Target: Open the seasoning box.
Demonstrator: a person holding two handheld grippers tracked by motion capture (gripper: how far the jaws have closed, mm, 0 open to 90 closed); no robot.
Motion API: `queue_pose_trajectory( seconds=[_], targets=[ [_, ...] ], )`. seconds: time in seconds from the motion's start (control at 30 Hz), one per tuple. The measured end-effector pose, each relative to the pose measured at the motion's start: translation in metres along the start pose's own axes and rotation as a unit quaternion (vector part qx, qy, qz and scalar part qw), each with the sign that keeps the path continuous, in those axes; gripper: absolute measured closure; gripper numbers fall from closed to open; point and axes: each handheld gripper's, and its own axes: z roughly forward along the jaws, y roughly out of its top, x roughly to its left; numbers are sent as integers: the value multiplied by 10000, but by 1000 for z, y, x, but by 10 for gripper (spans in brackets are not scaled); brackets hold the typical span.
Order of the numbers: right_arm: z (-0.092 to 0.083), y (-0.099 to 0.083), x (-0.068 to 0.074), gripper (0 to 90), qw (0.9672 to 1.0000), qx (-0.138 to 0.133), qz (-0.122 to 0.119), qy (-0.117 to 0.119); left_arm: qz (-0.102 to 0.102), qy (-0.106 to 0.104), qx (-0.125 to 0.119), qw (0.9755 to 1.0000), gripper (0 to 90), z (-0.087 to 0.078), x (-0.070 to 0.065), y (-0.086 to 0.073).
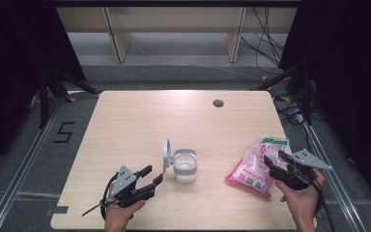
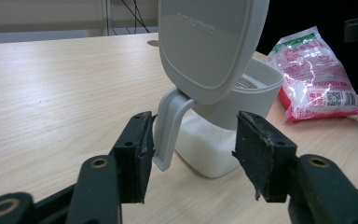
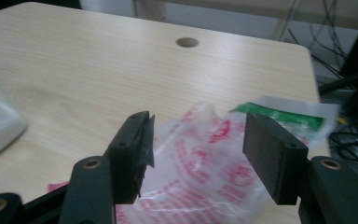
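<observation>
High view: the clear container [image 1: 185, 166] with white granules stands near the table's [image 1: 140, 116] middle, its grey flip lid [image 1: 166, 155] raised upright at its 9 o'clock side. The left gripper [image 1: 153, 176] sits at the container's 8 o'clock, jaws apart, nothing clamped. In the left gripper view the lid's grey tab [image 2: 168, 128] hangs just beside the left pad; whether it touches is hard to tell. The pink-and-white bag [image 1: 257, 165] lies at 3 o'clock, well apart. The right gripper [image 1: 274, 159] overlaps its edge, jaws parted; in the right gripper view the blurred bag [image 3: 205, 158] lies beyond the open jaws, its lower end cut off.
</observation>
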Motion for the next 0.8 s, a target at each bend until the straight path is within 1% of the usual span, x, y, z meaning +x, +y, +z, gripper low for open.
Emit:
queue_pose_trajectory(
  seconds=[0.03, 0.07, 0.1, 0.13, 0.17, 0.2, 0.23, 0.27, 0.3, 0.33, 0.37, 0.4, 0.43, 0.47, 0.5, 0.53, 0.57, 0.6, 0.63, 0.67, 0.7, 0.73, 0.77, 0.8],
  targets=[
    [0, 0, 3, 423, 10000, 21, -32, 79, -4, 16, -3, 10000, 470, 1, 0, 1],
    [3, 0, 11, 416, 9997, -60, -68, 226, -6, 12, 2, 10000, 473, 1, 0, 1],
    [3, 0, 11, 416, 9997, -60, -68, 226, 14, -1, 3, 10000, 473, 2, 0, 2],
    [4, 0, 16, 412, 9994, -51, -116, 308, 54, 10, 9, 10000, 476, 2, 1, 4],
    [6, 0, 17, 410, 9984, -69, -417, 381, 47, 38, 40, 10000, 477, 1, 0, 4],
    [7, 0, 20, 407, 9981, -78, -462, 407, 61, 40, 51, 10000, 479, 1, 1, 5],
    [9, 0, 23, 405, 9971, -76, -588, 484, 85, 43, 36, 9999, 482, 1, 1, 6],
    [9, -1, 30, 402, 9977, 49, -329, 593, 99, 58, 50, 9999, 485, 1, 2, 7],
    [11, -1, 30, 401, 9961, 18, -602, 650, 80, 86, 37, 9999, 486, 2, 2, 8],
    [12, -3, 37, 401, 9960, 93, -479, 752, 100, 108, 71, 9999, 490, 2, 3, 8],
    [14, -3, 39, 399, 9948, 47, -590, 824, 15, 131, 49, 9999, 495, 2, 3, 8],
    [14, -5, 42, 397, 9943, 119, -602, 866, 50, 142, 59, 9999, 498, 2, 4, 9],
    [16, -5, 42, 395, 9928, 110, -690, 969, 59, 125, 30, 9999, 499, 3, 5, 9],
    [14, -7, 48, 392, 9937, 257, -466, 988, 78, 121, 39, 9999, 503, 3, 6, 10],
    [16, -8, 51, 387, 9935, 240, -444, 1022, 96, 122, 67, 9999, 506, 3, 7, 11],
    [19, -8, 49, 381, 9909, 191, -688, 1137, 74, 128, 92, 9998, 508, 3, 8, 11],
    [20, -10, 52, 376, 9904, 214, -655, 1195, 79, 137, 85, 9998, 510, 3, 8, 12],
    [19, -10, 55, 367, 9900, 341, -642, 1209, 119, 135, 94, 9998, 511, 3, 9, 13],
    [21, -11, 56, 357, 9898, 321, -666, 1219, 100, 118, 54, 9999, 514, 4, 9, 13],
    [22, -13, 59, 338, 9875, 401, -794, 1300, 191, 124, 100, 9997, 532, 3, 10, 15],
    [23, -14, 61, 325, 9875, 440, -761, 1309, 191, 124, 100, 9997, 533, 3, 10, 15],
    [26, -15, 61, 317, 9867, 340, -859, 1335, 159, 129, 95, 9997, 533, 4, 10, 16],
    [26, -15, 61, 317, 9867, 340, -859, 1335, 159, 129, 95, 9997, 532, 4, 10, 16],
    [27, -16, 64, 290, 9864, 378, -836, 1365, 151, 148, 139, 9997, 532, 5, 11, 17]
  ],
)
